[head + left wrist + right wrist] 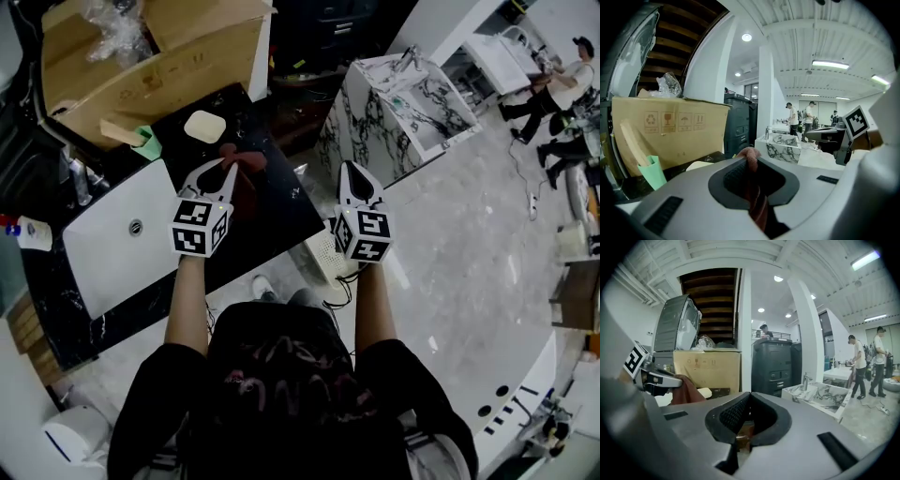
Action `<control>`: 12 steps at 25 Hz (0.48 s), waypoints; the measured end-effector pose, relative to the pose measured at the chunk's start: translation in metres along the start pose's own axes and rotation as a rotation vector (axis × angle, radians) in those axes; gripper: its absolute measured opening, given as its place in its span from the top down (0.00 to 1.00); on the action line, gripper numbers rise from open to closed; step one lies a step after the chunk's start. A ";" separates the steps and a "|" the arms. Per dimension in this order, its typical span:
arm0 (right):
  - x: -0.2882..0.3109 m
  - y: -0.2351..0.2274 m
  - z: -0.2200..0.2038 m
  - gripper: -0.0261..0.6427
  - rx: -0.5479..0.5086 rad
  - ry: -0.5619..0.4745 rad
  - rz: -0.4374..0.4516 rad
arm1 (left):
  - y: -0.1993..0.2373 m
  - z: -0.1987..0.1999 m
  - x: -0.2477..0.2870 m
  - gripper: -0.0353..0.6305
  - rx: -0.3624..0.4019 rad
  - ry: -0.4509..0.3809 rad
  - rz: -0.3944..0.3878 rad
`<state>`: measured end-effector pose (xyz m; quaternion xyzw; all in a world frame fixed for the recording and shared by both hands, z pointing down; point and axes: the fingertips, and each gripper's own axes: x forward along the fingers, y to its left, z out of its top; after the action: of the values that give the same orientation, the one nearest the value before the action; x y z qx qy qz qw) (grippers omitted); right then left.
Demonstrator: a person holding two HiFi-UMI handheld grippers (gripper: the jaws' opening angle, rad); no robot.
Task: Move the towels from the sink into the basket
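- L gripper [225, 171] is shut on the red-brown towel [242, 190]; towel hangs down from its tips over the dark counter [281, 211], right of the sink [103, 253]
- R gripper [350, 169] is shut w/ nothing in it
- white thing w/ holes [326, 251], prob. the basket, sits low past the counter edge; it's right of the towel & nearer the R gripper; towel likely has to go right & down
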<state>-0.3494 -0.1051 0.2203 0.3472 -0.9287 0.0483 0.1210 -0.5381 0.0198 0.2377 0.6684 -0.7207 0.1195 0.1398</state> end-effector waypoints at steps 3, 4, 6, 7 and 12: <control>-0.014 -0.026 -0.001 0.94 0.026 -0.007 -0.067 | -0.015 0.009 0.012 0.88 0.016 -0.011 -0.039; -0.020 -0.035 -0.002 0.94 0.034 -0.010 -0.086 | -0.021 0.012 0.017 0.88 0.021 -0.013 -0.054; -0.032 -0.052 -0.004 0.94 0.048 -0.013 -0.122 | -0.036 0.017 0.025 0.88 0.034 -0.014 -0.086; -0.038 -0.060 -0.004 0.94 0.055 -0.014 -0.140 | -0.044 0.020 0.029 0.88 0.042 -0.014 -0.103; -0.074 -0.102 -0.011 0.94 0.076 -0.019 -0.230 | -0.090 0.037 0.052 0.88 0.082 -0.022 -0.194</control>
<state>-0.2263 -0.1327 0.2121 0.4562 -0.8814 0.0659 0.1036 -0.4533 -0.0487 0.2201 0.7416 -0.6486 0.1272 0.1151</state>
